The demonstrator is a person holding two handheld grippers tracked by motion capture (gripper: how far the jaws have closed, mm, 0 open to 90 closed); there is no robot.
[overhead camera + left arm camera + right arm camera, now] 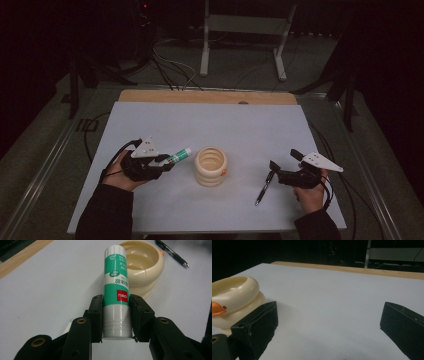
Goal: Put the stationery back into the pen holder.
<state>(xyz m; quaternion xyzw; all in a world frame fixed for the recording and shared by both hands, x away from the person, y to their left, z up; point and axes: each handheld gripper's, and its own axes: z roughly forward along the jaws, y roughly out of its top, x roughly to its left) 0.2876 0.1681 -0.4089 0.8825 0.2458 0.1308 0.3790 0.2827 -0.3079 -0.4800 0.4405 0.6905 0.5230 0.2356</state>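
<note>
A green and white glue stick (116,290) is clamped near its white base by my left gripper (116,315), and its capped end points at the cream ringed cup (143,267). From above, the same glue stick (179,156) sticks out of the left gripper (162,161) toward the cup (210,166) at the table's middle. My right gripper (284,163) is open on the right, with nothing between its jaws. A black pen (264,188) lies on the table just left of it. In the right gripper view the cup (234,300) with an orange spot stands at the left.
The work surface is a white sheet (210,125) on a wooden table whose bare edge (207,96) shows at the back. A white metal stand (245,30) and cables sit on the floor beyond. The pen (172,253) lies past the cup in the left gripper view.
</note>
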